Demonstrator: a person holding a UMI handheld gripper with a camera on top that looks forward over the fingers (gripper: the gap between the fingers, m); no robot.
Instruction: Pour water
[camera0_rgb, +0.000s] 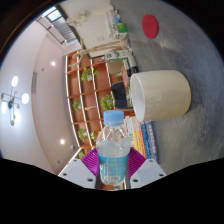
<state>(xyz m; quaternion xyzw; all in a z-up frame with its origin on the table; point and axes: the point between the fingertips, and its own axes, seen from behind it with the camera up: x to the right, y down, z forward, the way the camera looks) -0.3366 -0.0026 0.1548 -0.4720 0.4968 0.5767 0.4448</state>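
Tilted shelves and a ceiling light fill the room beyond, while my claw is clamped on the water bottle, both pink pads pressing its lower body. Just past its blue cap waits the white cup, mouth facing me. I judge the thin plastic slippery and easily crushed, fairly heavy with water, so I'd hold firm low down.

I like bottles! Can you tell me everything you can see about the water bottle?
The water bottle is small and made of clear plastic with a pale blue tint. It has ribbed sides, a light label band around its middle and a white cap still on top. It stands upright in this view, between the gripper's two pink-padded fingers, which press against its lower sides. Its bottom is hidden. A white cup sits just beyond it.
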